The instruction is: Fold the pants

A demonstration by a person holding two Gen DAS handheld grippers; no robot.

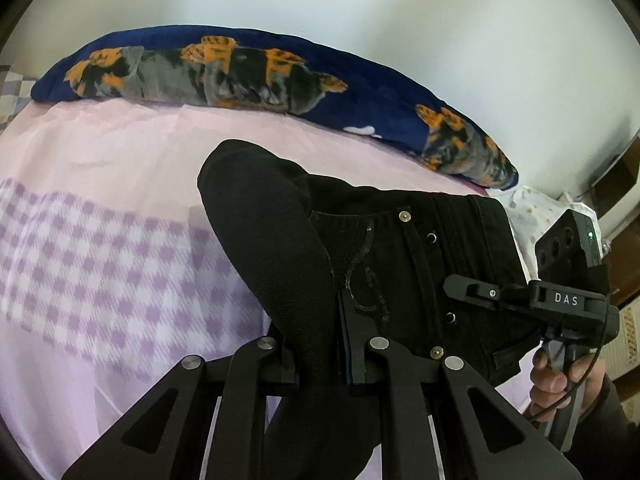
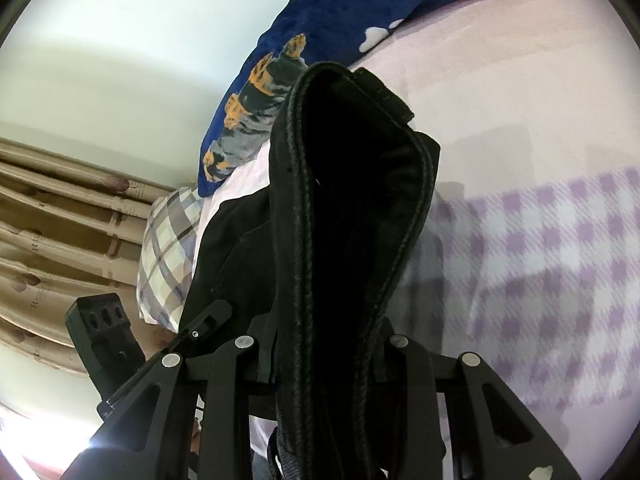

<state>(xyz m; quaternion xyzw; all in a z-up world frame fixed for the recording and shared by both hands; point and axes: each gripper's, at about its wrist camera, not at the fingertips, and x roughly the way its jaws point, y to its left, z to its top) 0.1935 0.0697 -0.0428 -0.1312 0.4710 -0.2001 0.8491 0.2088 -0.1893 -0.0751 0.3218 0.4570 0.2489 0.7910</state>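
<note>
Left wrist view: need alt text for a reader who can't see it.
The left gripper is shut on a fold of black pants held above a pink and purple-checked bedsheet. The right gripper grips the pants' other edge; a blue dog-print blanket lies along the wall.

Home bedroom; bed sheet (image 1: 120,184), plush blanket (image 1: 248,72), pillow (image 2: 168,248), curtains (image 2: 60,216)

We see a bed (image 1: 120,160) under a pink sheet with lilac checks. A navy tiger-print blanket (image 1: 248,68) lies along its far edge, a plaid pillow (image 2: 168,240) near one end.
</note>
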